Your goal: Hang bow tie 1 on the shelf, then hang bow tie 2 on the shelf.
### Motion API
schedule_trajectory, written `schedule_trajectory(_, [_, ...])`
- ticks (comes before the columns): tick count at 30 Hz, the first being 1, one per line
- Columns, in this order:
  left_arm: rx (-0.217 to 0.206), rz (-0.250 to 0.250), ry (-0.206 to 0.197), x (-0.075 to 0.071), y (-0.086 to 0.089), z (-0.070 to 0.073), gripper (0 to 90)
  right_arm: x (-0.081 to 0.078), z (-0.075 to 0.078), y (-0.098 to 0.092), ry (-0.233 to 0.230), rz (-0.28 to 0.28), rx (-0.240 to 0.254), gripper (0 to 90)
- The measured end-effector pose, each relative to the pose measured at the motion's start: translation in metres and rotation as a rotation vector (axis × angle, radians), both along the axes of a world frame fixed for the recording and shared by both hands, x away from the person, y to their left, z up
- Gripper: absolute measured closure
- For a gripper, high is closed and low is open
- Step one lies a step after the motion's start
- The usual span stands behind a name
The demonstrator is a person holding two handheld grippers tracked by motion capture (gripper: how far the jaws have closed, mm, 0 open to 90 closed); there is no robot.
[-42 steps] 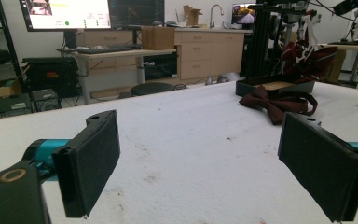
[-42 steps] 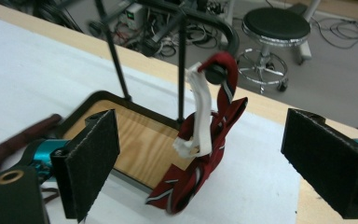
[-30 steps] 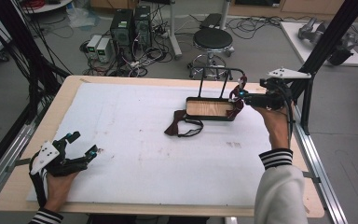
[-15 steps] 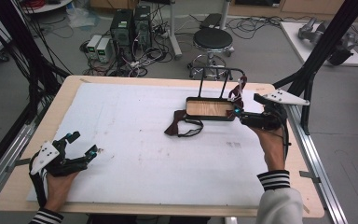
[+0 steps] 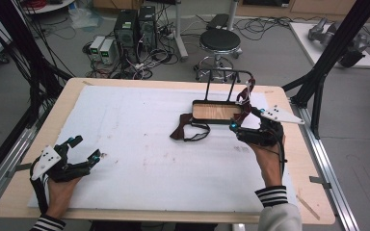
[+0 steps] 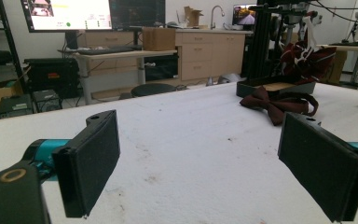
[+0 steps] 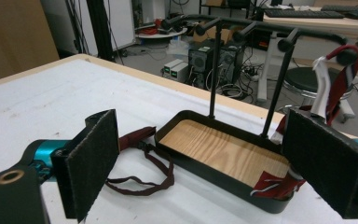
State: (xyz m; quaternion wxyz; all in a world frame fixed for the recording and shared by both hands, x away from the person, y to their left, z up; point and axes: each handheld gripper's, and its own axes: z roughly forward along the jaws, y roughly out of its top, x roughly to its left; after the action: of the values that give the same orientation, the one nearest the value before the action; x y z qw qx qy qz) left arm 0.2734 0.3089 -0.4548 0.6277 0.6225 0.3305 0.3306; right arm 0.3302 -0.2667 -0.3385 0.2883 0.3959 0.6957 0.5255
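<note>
A black tray [image 5: 200,115] with a wooden floor and a black peg rack [image 5: 227,73] stands right of the table's middle. A dark red and white tie [image 5: 245,95] hangs from the rack's right peg, its end in the tray [image 7: 200,165]. A dark red bow tie [image 5: 185,130] with its strap lies on the white mat just left of the tray. My right gripper [image 5: 246,120] is open just in front of the tray's right end, holding nothing; its pads [image 7: 92,161] frame the tray and hanging tie [image 7: 342,77]. My left gripper [image 5: 85,148] rests open and empty at the near left, facing the bow tie [image 6: 274,102].
The white mat [image 5: 135,139] covers most of the wooden table [image 5: 296,144]. A black frame post [image 5: 325,67] rises at the right edge. A stool [image 5: 220,42] and computer boxes [image 5: 135,26] stand on the floor beyond the far edge.
My right gripper has drawn back from the rack's right peg, toward the near edge and slightly left. The tie stays hanging on the peg. The left gripper has not moved.
</note>
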Motion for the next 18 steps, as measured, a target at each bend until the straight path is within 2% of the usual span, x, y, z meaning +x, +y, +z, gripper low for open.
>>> schedule_trajectory(11, [0.001, 0.001, 0.0, 0.0, 0.0, 0.0, 13.2, -0.006, -0.013, 0.006, 0.001, -0.016, -0.023, 10.6])
schedule_trajectory(13, [0.002, 0.002, -0.002, 0.0, -0.001, 0.0, 13.2, -0.006, -0.014, 0.007, 0.007, -0.013, -0.01, 10.6])
schedule_trajectory(18, [0.0, 0.002, 0.001, 0.0, 0.0, 0.0, 13.3, -0.007, -0.014, 0.008, -0.001, -0.012, -0.019, 10.7])
